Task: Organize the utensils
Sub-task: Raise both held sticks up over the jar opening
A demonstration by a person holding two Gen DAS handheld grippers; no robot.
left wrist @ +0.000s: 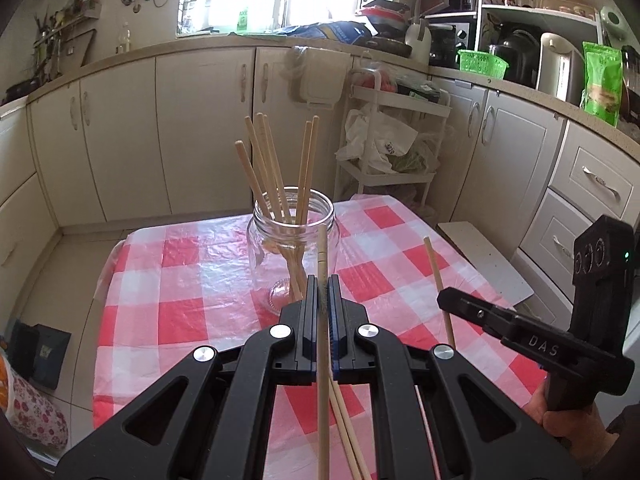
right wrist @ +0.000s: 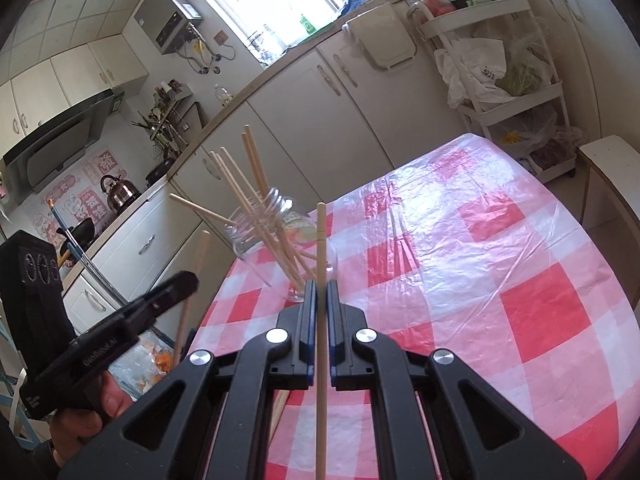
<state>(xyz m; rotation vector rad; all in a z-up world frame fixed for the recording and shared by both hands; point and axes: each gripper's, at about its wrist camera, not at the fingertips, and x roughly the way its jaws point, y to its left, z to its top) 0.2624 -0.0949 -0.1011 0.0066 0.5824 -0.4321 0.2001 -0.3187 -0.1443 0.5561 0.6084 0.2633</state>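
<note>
Left claw [left wrist: 322, 294] gripping chopstick [left wrist: 322, 248], right claw [right wrist: 320, 296] likewise, jar [left wrist: 294, 240] ahead

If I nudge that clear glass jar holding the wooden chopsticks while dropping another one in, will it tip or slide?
The clear glass jar probably won't tip easily: it looks wide and thick-based. The wooden chopsticks lean on its rim well above it, so a knock there could rock it. It may slide, since the pink checked plastic tablecloth looks glossy.

Matte black plastic throughout: left gripper [left wrist: 321, 280] and right gripper [right wrist: 321, 285] with blue-edged fingers [left wrist: 335, 344], round silver screws, triangular cut-outs. White "DAS" lettering at 3 o'clock. Dark sleeve at 4 o'clock.
</note>
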